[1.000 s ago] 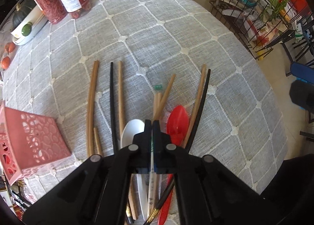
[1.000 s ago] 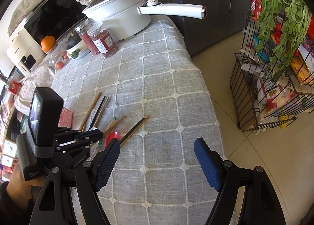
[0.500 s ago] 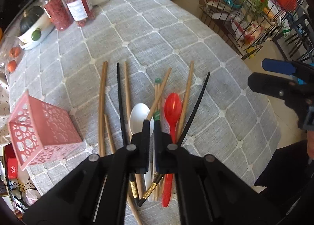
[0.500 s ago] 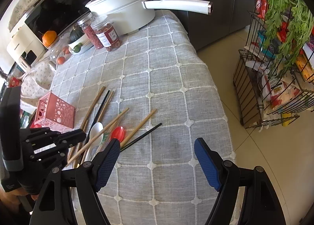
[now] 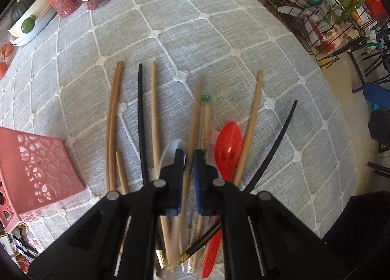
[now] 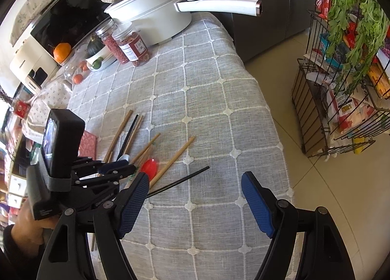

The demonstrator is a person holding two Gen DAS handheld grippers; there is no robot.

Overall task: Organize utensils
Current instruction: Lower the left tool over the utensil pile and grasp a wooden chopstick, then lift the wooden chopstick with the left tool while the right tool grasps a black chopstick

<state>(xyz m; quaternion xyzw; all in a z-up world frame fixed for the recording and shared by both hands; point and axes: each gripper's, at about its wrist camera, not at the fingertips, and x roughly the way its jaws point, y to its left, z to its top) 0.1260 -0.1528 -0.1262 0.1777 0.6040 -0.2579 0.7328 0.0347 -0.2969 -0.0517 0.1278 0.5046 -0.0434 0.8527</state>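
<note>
The left claw [image 5: 189, 158] points steeply down over a loose heap of utensils on the cloth-covered surface [image 5: 219, 43], its jaws drawn nearly together on a single wooden chopstick [image 5: 192, 133] that shows blurred between them. The right claw [image 6: 195, 197] hangs spread wide and empty over the near edge. Around the pinched stick lie more wooden chopsticks, two black ones, a red spoon [image 5: 228, 145] and a white spoon [image 5: 174, 150], with a pink holder [image 5: 34, 165] just to the left. The stick looks light, stiff and smooth, so it will probably swing or slip if gripped near one end; a hold close to its middle should keep it level.
</note>
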